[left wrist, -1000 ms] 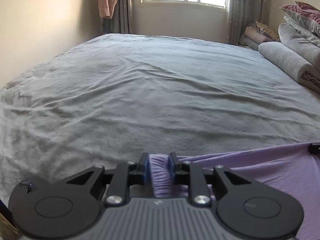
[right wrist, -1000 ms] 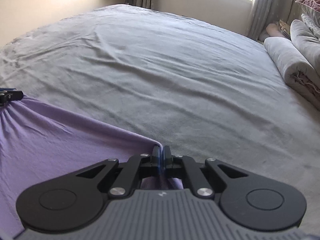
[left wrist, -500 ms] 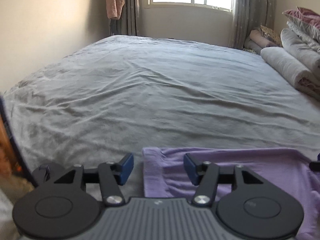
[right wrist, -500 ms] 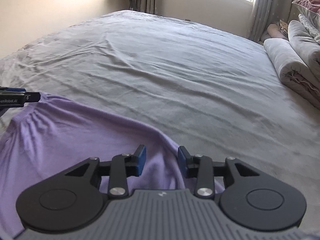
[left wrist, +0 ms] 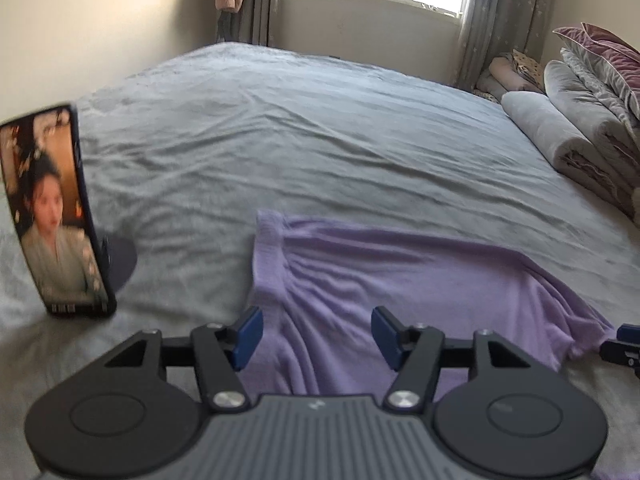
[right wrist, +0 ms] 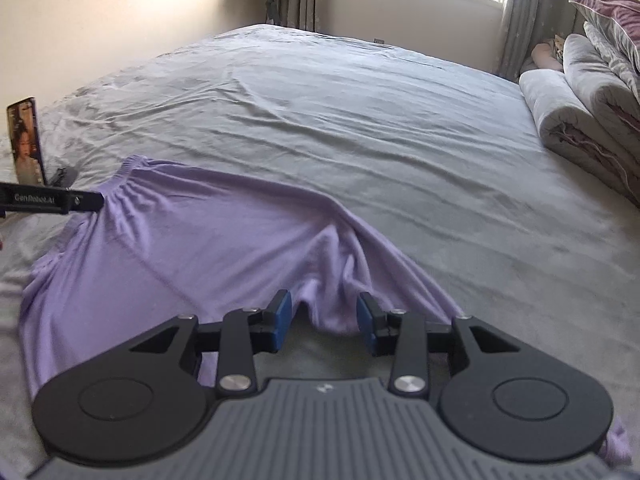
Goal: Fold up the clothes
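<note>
A lilac garment (left wrist: 400, 280) lies spread on the grey bed (left wrist: 320, 140), its gathered edge toward the left. My left gripper (left wrist: 317, 334) hovers over its near left part. Its jaws are opening, and the cloth lies loose below them with no pad pressing it. In the right wrist view the garment (right wrist: 200, 248) rises into a bunched ridge that ends between the blue pads of my right gripper (right wrist: 324, 320), which stands open and clear of the fabric. One left finger (right wrist: 52, 200) shows at the garment's far left corner.
A phone on a stand (left wrist: 52, 216) is propped at the bed's left edge, its screen lit. Rolled and stacked bedding (left wrist: 568, 140) lines the right side. A window and curtains are behind the bed. Grey sheet (right wrist: 360, 120) stretches beyond the garment.
Both grippers were shut on the lilac cloth, then opened and let it drop onto the bed. Both have drawn back and up, so more of the garment and the phone show.
</note>
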`<state>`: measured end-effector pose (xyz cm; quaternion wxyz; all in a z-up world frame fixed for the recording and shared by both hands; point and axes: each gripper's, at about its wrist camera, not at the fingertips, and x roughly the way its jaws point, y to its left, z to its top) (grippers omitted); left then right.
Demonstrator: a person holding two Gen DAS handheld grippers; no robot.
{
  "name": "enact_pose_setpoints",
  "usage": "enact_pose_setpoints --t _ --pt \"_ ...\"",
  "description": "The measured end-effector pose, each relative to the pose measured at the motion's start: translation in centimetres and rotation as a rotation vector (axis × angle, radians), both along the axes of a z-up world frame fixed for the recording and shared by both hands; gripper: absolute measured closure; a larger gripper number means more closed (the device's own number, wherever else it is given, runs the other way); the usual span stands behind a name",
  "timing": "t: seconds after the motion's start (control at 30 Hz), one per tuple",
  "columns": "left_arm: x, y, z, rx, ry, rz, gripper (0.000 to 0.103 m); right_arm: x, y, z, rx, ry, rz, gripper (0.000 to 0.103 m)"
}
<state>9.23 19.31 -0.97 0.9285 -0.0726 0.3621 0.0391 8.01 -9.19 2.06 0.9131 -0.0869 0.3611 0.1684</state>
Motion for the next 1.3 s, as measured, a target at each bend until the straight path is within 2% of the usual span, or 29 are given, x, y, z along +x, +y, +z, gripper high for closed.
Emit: enact_pose_setpoints --t 0.13,0.53,0.67,0.8,0.9,1.03,1.13,1.23,1.27,1.3 --pt "-1.8 -0.4 -0.5 -0.015 0.025 -0.005 0.041 -1.6 -0.4 0.1 0.007 -0.007 -0.002 0.061" --pt "-7.7 0.0 -1.5 -0.145 0.063 0.040 0.040 -7.2 -0.8 -1.2 0.002 -0.037 0.024 0.059" --pt "-9.5 1.0 -1.6 -0.227 0.072 0.047 0.040 -9.2 -1.1 -1.8 0.015 -0.043 0.043 0.058" --pt "-10.6 2.9 -1.9 -0.368 0.090 0.059 0.040 -11.3 -0.9 -2.4 0.007 -0.050 0.089 0.057" --pt "-11.1 4.5 -2.6 -0.470 0.100 0.113 0.040 -12.3 -0.2 -2.5 0.010 -0.022 0.156 0.057" --pt "-11.7 6.2 -3.4 -0.564 0.093 0.182 0.041 -14.1 1.3 -2.6 0.046 0.004 0.286 0.057" --pt "-11.8 6.6 -3.9 -0.607 0.058 0.215 0.041 -15.3 2.7 -3.1 0.021 0.021 0.369 0.057" --pt "-11.8 6.8 -4.5 -0.629 0.009 0.258 0.046 -16.1 4.0 -4.1 -0.051 -0.002 0.417 0.057" --pt "-11.8 6.8 -4.7 -0.632 -0.005 0.269 0.051 -16.2 4.3 -4.5 -0.075 -0.015 0.426 0.057" --pt "-11.7 6.6 -4.9 -0.629 -0.020 0.279 0.062 -16.3 4.5 -4.7 -0.086 -0.021 0.430 0.057"
